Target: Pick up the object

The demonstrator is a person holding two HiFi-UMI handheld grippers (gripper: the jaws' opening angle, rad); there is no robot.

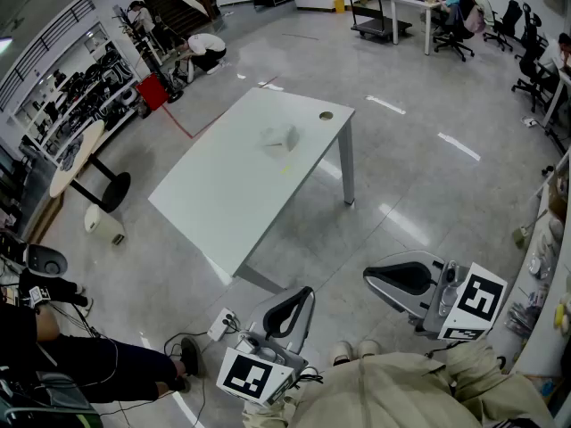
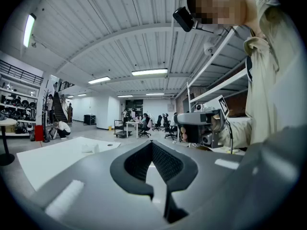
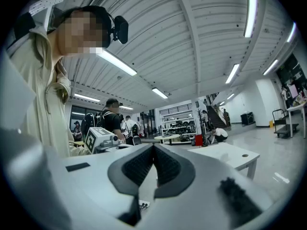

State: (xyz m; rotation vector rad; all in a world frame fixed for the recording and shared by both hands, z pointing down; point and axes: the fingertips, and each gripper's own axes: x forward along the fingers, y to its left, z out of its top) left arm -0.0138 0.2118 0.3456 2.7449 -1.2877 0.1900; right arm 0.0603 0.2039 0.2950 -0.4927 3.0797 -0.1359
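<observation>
The object (image 1: 279,138), a small pale, crumpled-looking thing, lay on the white surface (image 1: 214,199), toward its far end and near a round hole (image 1: 326,115) by the corner. Both tools hung low and close to the person, over the grey floor (image 1: 401,176) and well apart from the surface. The left tool (image 1: 299,303) had its jaws pressed together, holding nothing. The right tool (image 1: 384,277), just beside the person's legs, was likewise pressed together and empty.
</observation>
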